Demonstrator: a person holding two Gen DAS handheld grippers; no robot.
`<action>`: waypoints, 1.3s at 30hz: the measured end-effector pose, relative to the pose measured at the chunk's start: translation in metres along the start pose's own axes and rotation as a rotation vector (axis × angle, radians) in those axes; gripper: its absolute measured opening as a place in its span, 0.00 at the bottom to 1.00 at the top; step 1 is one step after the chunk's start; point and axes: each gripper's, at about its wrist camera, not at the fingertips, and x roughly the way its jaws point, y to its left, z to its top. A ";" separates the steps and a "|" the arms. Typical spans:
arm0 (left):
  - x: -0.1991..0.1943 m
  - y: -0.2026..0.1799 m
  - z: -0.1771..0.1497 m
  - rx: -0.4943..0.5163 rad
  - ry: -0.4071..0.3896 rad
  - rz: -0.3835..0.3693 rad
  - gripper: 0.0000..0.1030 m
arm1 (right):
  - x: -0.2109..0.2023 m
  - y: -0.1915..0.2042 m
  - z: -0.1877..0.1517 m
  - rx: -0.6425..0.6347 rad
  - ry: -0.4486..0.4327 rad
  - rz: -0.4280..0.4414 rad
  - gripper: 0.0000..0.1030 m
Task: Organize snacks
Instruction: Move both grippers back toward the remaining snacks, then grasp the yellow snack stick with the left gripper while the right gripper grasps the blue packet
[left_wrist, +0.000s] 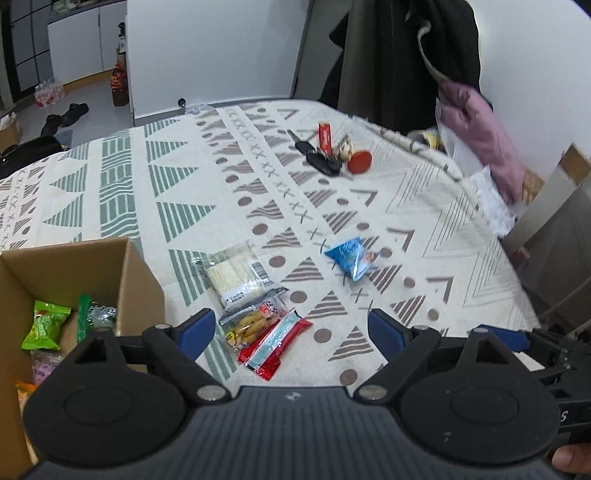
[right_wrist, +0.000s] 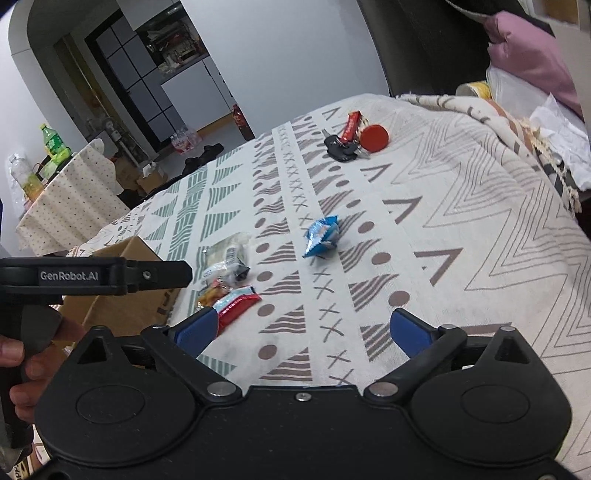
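**Both grippers spread above the snacks, box at the near left**

The left gripper (left_wrist: 291, 328) is hovering with its blue fingers (left_wrist: 195, 328) spread wide and gripping nothing; in the left wrist view a red packet (left_wrist: 275, 345) and a clear packet of yellow snacks (left_wrist: 251, 323) are lying between the fingertips, lower down on the patterned cloth (left_wrist: 424, 221). Just beyond them a clear pack of pale wafers (left_wrist: 236, 273) is resting, overlapping the yellow snack packet's far end. A blue packet (left_wrist: 351, 258) is sitting apart from this cluster, toward the cloth's right side.

The cardboard box (left_wrist: 136, 280) is standing open at the near left corner of the cloth, just beside the cluster. Inside it, a bright green packet (left_wrist: 46, 325) is lying against other wrappers, which are too blurred to tell apart.

The right gripper (right_wrist: 310, 332) is also hanging with its jaws wide apart and empty, over bare cloth nearer than the blue packet. In the right wrist view the left tool's black body (right_wrist: 96, 275) is crossing in front of the box, with a hand (right_wrist: 29, 365) wrapping its handle.

Near the far edge of the cloth, a bunch of keys (left_wrist: 319, 158) with a red tag is lying next to a round red object (left_wrist: 361, 161), well apart from the snacks.
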 end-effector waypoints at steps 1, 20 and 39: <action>0.004 0.000 0.000 0.001 0.009 -0.007 0.85 | 0.002 -0.002 -0.001 0.003 0.005 0.002 0.93; 0.071 0.009 -0.001 0.014 0.101 0.049 0.63 | 0.058 -0.014 0.002 0.040 0.070 0.072 0.70; 0.082 0.028 0.004 -0.078 0.097 0.059 0.17 | 0.091 -0.018 0.041 0.046 0.008 0.003 0.70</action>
